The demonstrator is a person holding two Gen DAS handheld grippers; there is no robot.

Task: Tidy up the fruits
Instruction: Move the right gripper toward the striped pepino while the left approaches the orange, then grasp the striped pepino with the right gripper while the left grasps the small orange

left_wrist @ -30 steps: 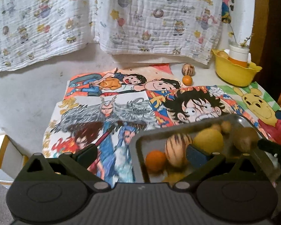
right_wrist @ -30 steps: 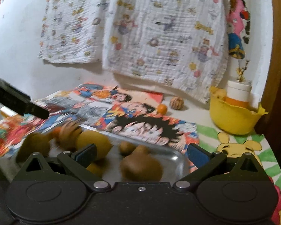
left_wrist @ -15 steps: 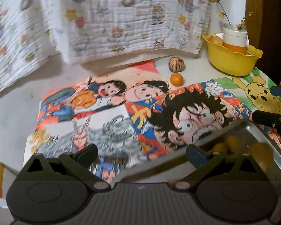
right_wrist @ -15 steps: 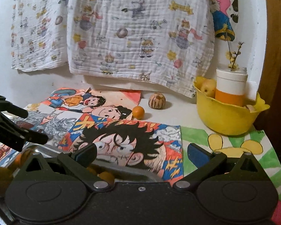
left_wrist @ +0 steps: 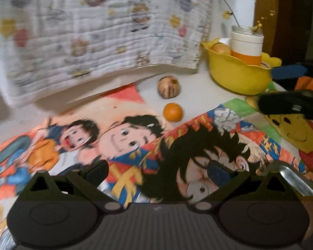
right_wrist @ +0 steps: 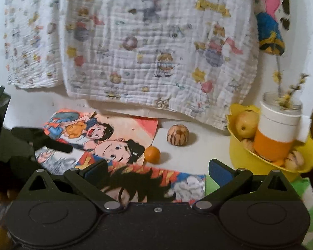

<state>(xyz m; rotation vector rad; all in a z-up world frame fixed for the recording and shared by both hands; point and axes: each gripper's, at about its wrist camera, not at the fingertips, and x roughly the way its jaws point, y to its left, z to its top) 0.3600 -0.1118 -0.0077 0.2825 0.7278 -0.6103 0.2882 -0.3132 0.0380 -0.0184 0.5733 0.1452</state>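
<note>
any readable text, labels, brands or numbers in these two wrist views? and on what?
None can be read.
Hanging printed cloth: yellow banner-like marks, too blurred to read.
Cartoon posters on the table: yellow glyph-like marks near the spiky-haired face, blurred, not legible.
White and orange jar in the yellow bowl: no label showing.
Right gripper: small pale mark on its body, too small to read.

Orange fruit [left_wrist: 173, 112] and striped fruit [left_wrist: 168, 87] near yellow bowl [left_wrist: 237, 76].

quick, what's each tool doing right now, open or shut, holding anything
Left tool: open, nothing between its fingers.
Right tool: open, nothing between its fingers.
</note>
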